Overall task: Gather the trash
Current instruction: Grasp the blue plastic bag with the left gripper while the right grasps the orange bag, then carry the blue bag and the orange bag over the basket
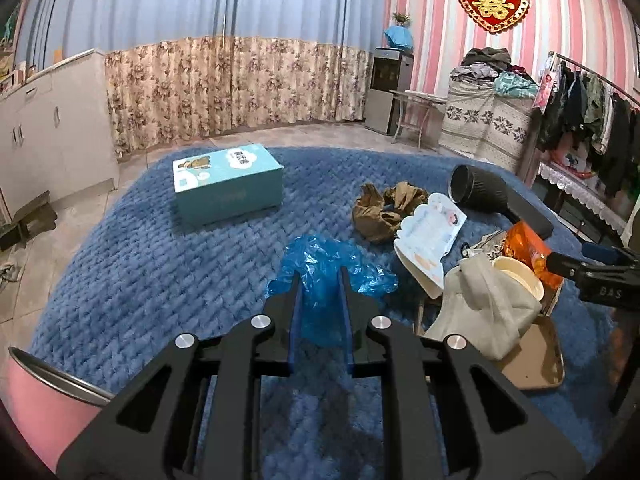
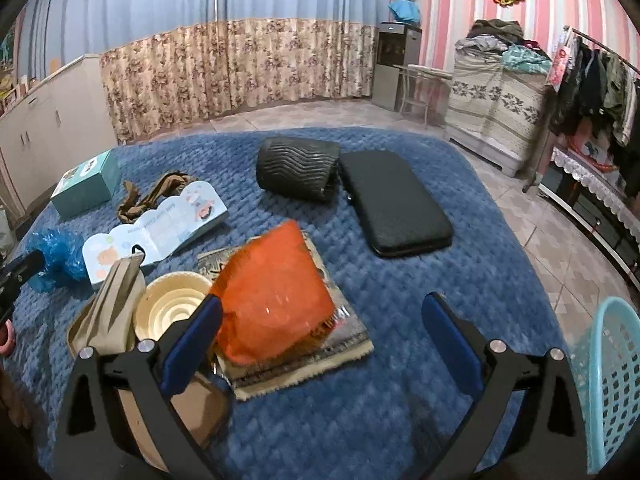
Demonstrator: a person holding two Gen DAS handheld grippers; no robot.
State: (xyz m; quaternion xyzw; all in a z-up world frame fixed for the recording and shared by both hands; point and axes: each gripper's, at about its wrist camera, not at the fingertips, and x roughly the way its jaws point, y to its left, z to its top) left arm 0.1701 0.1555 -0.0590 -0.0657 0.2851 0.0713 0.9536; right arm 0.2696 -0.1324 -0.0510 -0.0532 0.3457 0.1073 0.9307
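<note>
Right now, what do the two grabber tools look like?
Both look alike. The left tool has a black plastic frame with cut-out holes, shiny round silver bolts and two flat blue pads. The right tool has the same black frame, silver bolts and blue pads.

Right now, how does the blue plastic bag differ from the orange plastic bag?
The blue plastic bag is crumpled on the blue blanket, pinched by the left gripper; the orange plastic bag lies puffed on a stack of magazines, ungripped, inside the open right gripper. Both are thin, translucent plastic.
</note>
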